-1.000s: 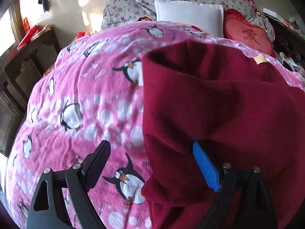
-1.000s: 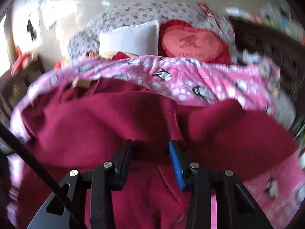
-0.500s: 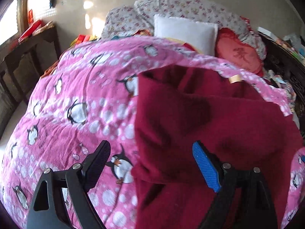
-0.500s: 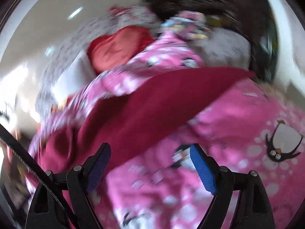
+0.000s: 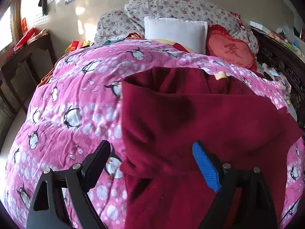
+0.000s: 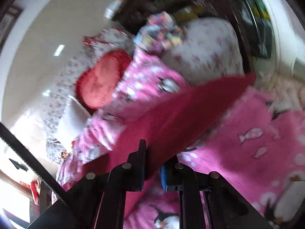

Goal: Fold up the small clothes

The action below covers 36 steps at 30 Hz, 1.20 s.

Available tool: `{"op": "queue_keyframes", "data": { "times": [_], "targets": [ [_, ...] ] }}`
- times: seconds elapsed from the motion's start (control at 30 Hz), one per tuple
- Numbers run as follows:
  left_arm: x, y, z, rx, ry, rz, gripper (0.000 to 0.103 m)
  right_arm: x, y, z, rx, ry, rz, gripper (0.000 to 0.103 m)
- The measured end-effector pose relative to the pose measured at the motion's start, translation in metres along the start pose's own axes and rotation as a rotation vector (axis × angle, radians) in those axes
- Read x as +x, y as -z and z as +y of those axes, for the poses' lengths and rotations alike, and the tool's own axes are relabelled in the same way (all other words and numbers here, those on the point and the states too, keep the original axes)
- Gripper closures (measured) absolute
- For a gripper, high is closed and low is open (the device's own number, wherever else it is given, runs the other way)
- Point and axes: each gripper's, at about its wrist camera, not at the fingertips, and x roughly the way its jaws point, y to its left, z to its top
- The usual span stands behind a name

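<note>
A dark red fleece garment [image 5: 190, 118] lies partly folded on the pink penguin blanket [image 5: 72, 103], one flap laid over its body. My left gripper [image 5: 152, 158] is open and empty, hovering above the garment's near left edge. In the blurred, tilted right wrist view, my right gripper [image 6: 153, 162] is shut on a long red flap of the garment [image 6: 181, 114], which stretches up and to the right over the blanket [image 6: 257, 133].
A white pillow [image 5: 175, 32], a red heart cushion [image 5: 230, 47] and floral pillows [image 5: 171, 7] sit at the bed's head. A dark wooden table [image 5: 21, 57] stands to the left, dark carved furniture [image 5: 282, 63] to the right.
My right gripper swung to the garment's right side, opened, then closed on its flap. My left gripper stayed open and drew back and up from the garment.
</note>
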Motion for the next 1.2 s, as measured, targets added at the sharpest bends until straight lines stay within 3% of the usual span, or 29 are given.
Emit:
{"op": "queue_keyframes", "data": {
  "times": [0.13,0.2,0.33,0.47,0.6,0.67,0.73,0.8,0.83,0.93,1.07,1.2],
  "targets": [
    [-0.001,-0.004,0.027,-0.083,-0.02,0.003,0.016,-0.036,0.0,0.052,-0.169,-0.07,-0.061,0.09],
    [-0.002,-0.005,0.043,-0.139,-0.021,0.011,0.016,-0.052,0.006,0.091,-0.27,-0.147,-0.077,0.094],
    [-0.005,-0.002,0.069,-0.224,-0.03,0.013,0.016,-0.076,0.047,0.181,-0.504,-0.268,-0.09,0.094],
    [-0.009,0.002,0.084,-0.236,-0.042,0.01,0.016,-0.07,0.119,0.251,-0.675,-0.406,0.017,0.094],
    [-0.009,0.004,0.094,-0.258,-0.039,0.012,0.016,-0.04,0.202,0.292,-0.838,-0.446,0.151,0.095],
    [-0.009,0.006,0.096,-0.259,-0.035,0.014,0.016,-0.019,0.239,0.296,-0.886,-0.441,0.229,0.094],
    [-0.008,0.007,0.095,-0.25,-0.025,0.016,0.016,0.002,0.271,0.295,-0.958,-0.42,0.325,0.084],
    [-0.009,0.007,0.091,-0.232,-0.015,0.016,0.016,0.017,0.298,0.289,-1.016,-0.384,0.42,0.038],
    [-0.009,0.007,0.087,-0.215,-0.011,0.012,0.016,0.017,0.304,0.284,-1.018,-0.394,0.449,0.032],
    [-0.012,0.007,0.074,-0.171,-0.012,-0.007,0.016,-0.004,0.302,0.264,-1.032,-0.436,0.441,0.027],
    [-0.016,0.004,0.049,-0.115,0.037,-0.023,0.016,-0.036,0.273,0.235,-0.974,-0.457,0.388,0.019],
    [-0.018,0.003,0.016,-0.044,0.065,-0.033,0.016,-0.05,0.219,0.2,-0.818,-0.378,0.27,0.019]
  ]
}}
